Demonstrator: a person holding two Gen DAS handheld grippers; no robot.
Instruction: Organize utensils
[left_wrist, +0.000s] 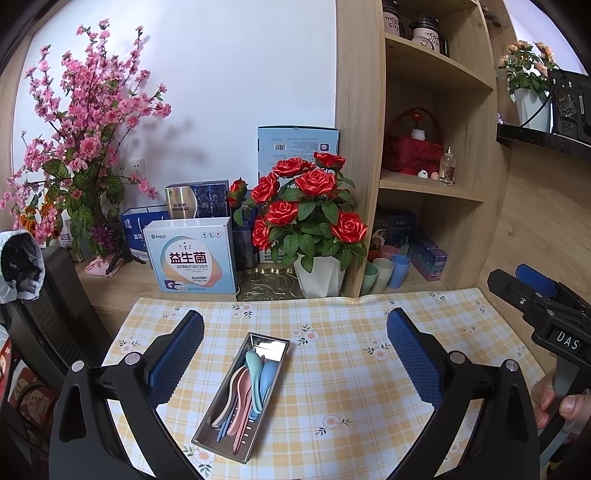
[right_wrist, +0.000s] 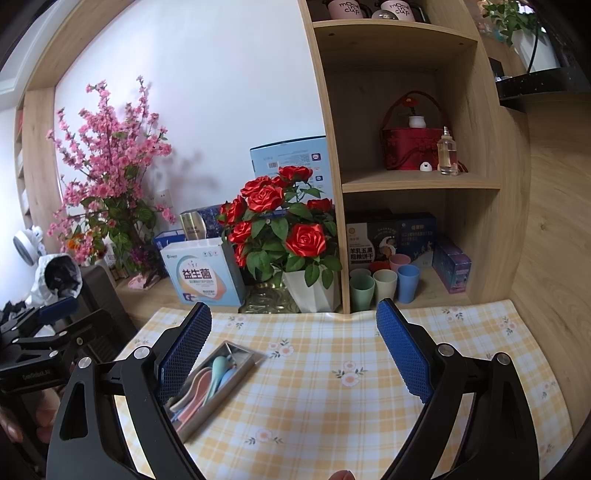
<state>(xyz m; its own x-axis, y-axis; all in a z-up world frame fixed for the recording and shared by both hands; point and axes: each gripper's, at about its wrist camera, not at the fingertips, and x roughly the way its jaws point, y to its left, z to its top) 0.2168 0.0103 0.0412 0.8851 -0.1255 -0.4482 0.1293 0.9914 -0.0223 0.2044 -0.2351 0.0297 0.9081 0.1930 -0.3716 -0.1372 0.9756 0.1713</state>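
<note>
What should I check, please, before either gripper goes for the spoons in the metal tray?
1. Left gripper open and holding nothing: ok.
2. Right gripper open and holding nothing: ok.
3. Spoons all lying inside the metal tray: ok.
4. Tray flat on the checked tablecloth: ok.
5. Cups on the shelf upright: ok.
6. Which spoon lies free on top: cannot tell; they overlap.

Tray: rectangular steel tray (left_wrist: 242, 397) lies on the checked floral cloth (left_wrist: 351, 369) covering the desk.
Contents: pastel plastic spoons (left_wrist: 251, 384) inside.
Behind: white-potted red rose plant (left_wrist: 314, 221); shelf cups (left_wrist: 388, 271) to its right.
</note>
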